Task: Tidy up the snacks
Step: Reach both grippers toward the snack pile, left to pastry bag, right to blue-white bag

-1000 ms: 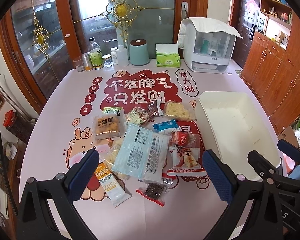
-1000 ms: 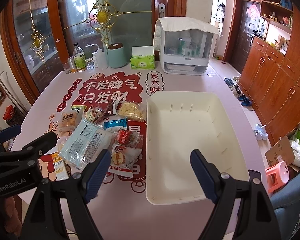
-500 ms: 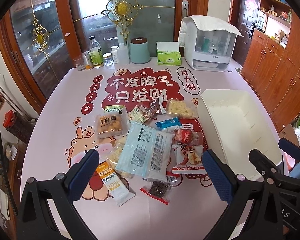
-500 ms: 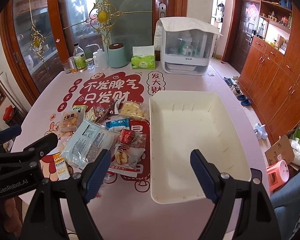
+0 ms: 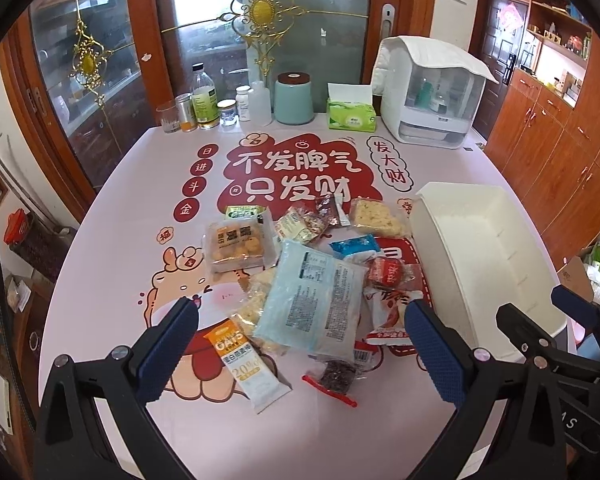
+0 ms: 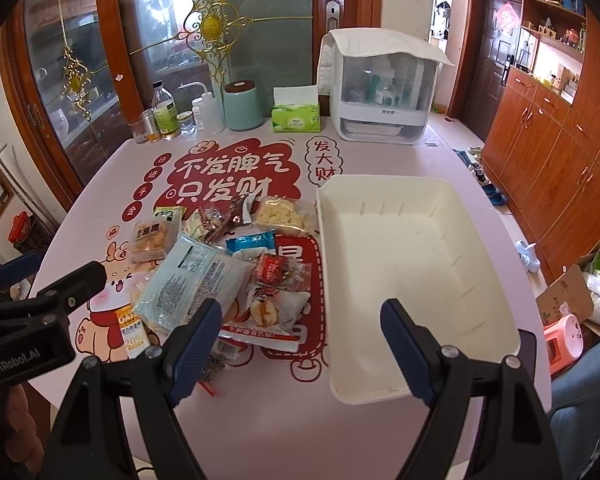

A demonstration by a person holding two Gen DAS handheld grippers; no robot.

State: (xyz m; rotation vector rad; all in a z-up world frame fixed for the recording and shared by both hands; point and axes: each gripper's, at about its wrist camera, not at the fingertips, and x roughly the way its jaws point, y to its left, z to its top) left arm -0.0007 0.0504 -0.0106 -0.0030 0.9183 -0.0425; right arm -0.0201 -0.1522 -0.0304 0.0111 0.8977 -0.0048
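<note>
A pile of snack packets lies on the pink printed table. It holds a large pale blue packet (image 5: 314, 300) (image 6: 190, 276), an oats bar (image 5: 242, 360), a biscuit pack (image 5: 236, 242), a red-wrapped snack (image 5: 390, 274) (image 6: 270, 272) and several others. An empty cream plastic bin (image 5: 480, 256) (image 6: 404, 264) stands right of the pile. My left gripper (image 5: 300, 354) is open and empty above the pile's near edge. My right gripper (image 6: 300, 350) is open and empty, over the bin's near left corner. The left gripper (image 6: 40, 304) also shows in the right wrist view.
Along the table's far edge stand bottles and jars (image 5: 204, 100), a teal canister (image 5: 294, 98), a green tissue box (image 5: 350, 114) and a white covered appliance (image 5: 432, 92). Wooden cabinets (image 6: 560, 152) line the right wall. A pink stool (image 6: 564, 342) sits on the floor.
Both grippers have pulled back and risen slightly, so the snacks and bin sit a little farther up the frames. Both stay open. Nothing on the table moved.
</note>
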